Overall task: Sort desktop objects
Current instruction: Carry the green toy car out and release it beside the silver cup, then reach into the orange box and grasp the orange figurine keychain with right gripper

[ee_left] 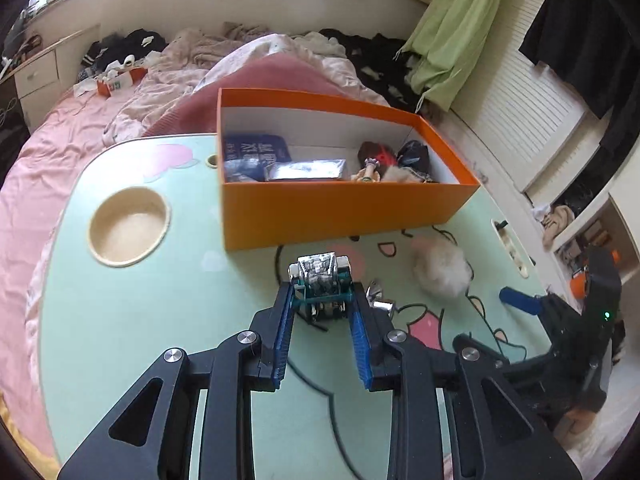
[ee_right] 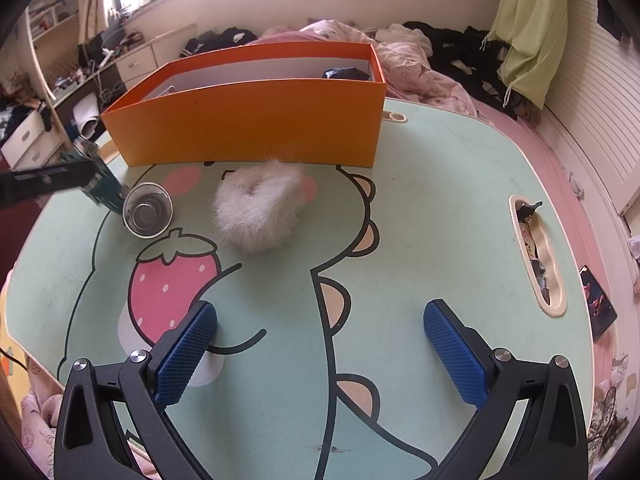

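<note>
My left gripper (ee_left: 322, 287) is shut on a small silver and teal object (ee_left: 320, 276), held just above the green table in front of the orange box (ee_left: 340, 208). In the right wrist view this object (ee_right: 102, 188) shows at the far left, beside a shiny round metal piece (ee_right: 148, 210). Inside the box lie a blue pouch (ee_left: 256, 152), a silver packet (ee_left: 306, 170), a doll (ee_left: 370, 166) and a dark bundle (ee_left: 414, 154). A white fluffy scrunchie (ee_right: 256, 208) rests on the table before the box (ee_right: 248, 120). My right gripper (ee_right: 320, 344) hangs open over the table, nothing between its pads.
The table (ee_right: 440, 208) carries a cartoon dinosaur print, a round cup recess (ee_left: 128, 226) at its left and a slot (ee_right: 538, 256) with small items at its right. A phone (ee_right: 598, 304) lies near the right edge. A bed with clothes surrounds the table.
</note>
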A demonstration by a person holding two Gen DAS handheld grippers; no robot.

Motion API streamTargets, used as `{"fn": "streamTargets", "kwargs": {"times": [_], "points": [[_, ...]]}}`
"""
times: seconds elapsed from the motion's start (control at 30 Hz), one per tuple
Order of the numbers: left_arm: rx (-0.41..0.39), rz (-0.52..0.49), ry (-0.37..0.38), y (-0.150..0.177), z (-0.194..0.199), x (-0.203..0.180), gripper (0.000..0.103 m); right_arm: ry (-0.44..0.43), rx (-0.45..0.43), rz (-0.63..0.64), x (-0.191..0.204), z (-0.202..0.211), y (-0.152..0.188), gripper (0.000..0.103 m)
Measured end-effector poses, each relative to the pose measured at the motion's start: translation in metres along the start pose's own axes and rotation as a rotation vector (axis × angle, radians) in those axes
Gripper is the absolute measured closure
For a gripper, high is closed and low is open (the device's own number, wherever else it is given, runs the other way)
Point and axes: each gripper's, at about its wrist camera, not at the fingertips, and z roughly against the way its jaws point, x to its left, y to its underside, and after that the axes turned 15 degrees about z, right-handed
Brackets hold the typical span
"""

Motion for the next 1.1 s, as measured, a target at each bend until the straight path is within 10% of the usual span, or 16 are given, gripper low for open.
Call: {"fn": "streamTargets", "kwargs": {"times": [0.17, 0.5, 0.87, 1.1], "points": [[-0.010, 0.000, -0.025, 0.002, -0.017, -0.011, 0.072, -0.002, 0.000, -0.003, 0.002, 0.000, -0.001, 0.000], [-0.123, -0.062, -0.042, 0.018, 0.020, -0.014, 0.023, -0.002, -0.001, -0.004, 0.001, 0.000, 0.001, 0.000], [-0.073, -0.281, -0.232, 0.091, 0.001, -0.034, 0.020, -0.001, -0.001, -0.003, 0.000, 0.000, 0.001, 0.000], [-0.109, -0.174, -0.203, 0.089, -0.014, -0.032, 0.000, 0.001, -0.002, -0.003, 0.000, 0.001, 0.002, 0.000]]}}
